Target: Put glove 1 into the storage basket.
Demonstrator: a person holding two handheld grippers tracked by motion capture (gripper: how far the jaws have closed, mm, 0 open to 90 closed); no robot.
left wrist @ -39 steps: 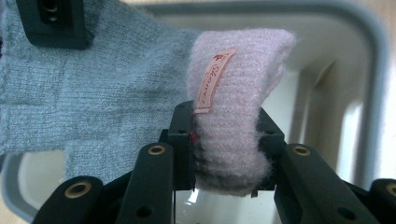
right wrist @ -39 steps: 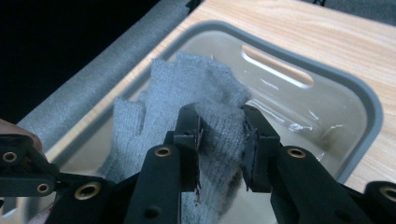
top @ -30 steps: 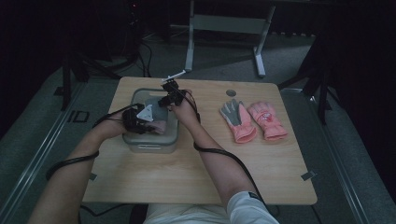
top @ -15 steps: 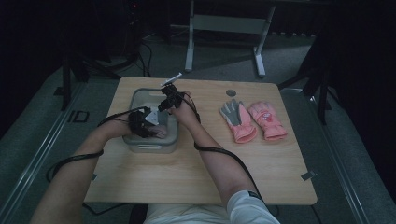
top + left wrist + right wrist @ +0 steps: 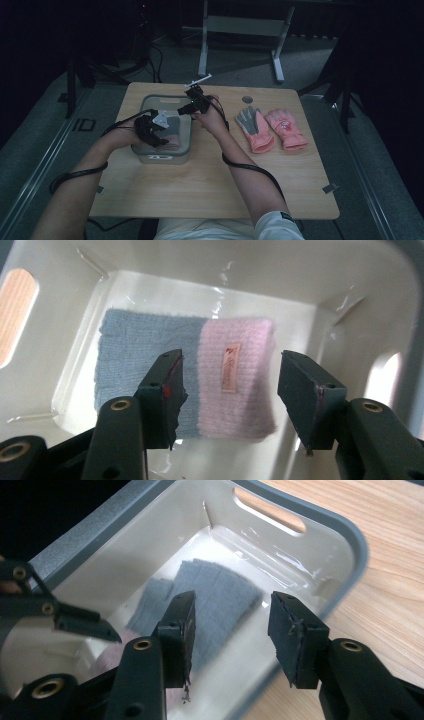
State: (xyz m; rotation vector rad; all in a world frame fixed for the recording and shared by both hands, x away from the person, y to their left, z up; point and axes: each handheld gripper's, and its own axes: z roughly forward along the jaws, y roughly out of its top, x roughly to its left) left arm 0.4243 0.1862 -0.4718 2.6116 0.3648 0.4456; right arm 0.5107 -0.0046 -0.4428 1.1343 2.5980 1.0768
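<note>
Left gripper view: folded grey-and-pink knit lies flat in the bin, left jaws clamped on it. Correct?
Not quite. The left gripper is open above the knit, its jaws having just been opening with nothing between them, as the left gripper view shows. The knit does lie flat in the bin.

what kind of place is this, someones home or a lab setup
Most likely a lab or recording studio, not a home: a lone wooden table stands on a grey floor in a dark room, cables trail across the floor behind it, and a metal stand sits at the back. On the table are a bin and gloves.
</note>
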